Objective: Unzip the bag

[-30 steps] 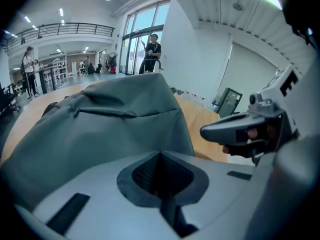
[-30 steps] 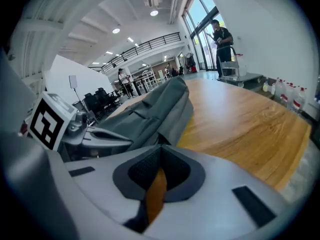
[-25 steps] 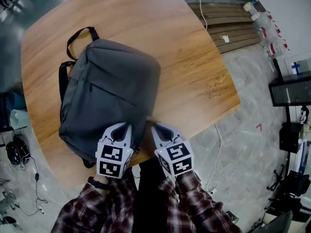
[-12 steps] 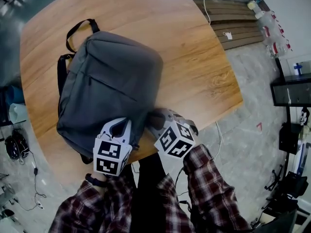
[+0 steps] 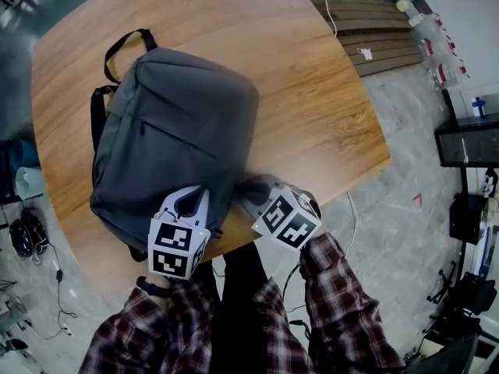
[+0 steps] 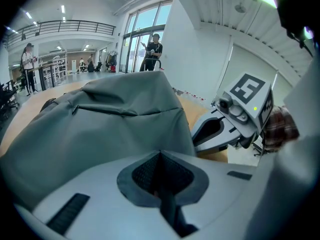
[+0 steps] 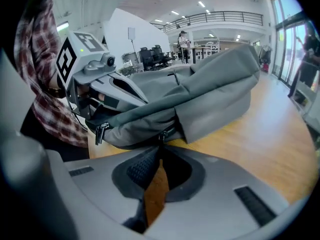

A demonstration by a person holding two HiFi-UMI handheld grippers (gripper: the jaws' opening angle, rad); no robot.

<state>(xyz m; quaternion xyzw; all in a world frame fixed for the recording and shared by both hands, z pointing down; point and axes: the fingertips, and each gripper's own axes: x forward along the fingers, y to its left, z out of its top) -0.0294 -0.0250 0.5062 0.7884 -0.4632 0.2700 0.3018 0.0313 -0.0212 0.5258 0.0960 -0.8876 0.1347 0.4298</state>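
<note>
Bag point(image 5: 175, 146) is lying flat on the round wooden worktop point(image 5: 296, 92), near edge toward the person. Left hand-held gripper point(image 6: 160, 154) is pinched tight on the fabric at that edge, and the right hand-held gripper point(image 7: 160, 149) is closed on the zipper pull point(image 7: 162, 134).

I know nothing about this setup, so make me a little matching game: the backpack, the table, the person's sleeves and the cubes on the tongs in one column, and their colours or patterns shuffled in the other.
Things:
1. backpack
2. table
3. sleeves
4. marker cubes

Looks:
A. black-and-white squares
B. plain grey
C. red plaid
D. light wood grain

Pairs: 1-B, 2-D, 3-C, 4-A
</note>
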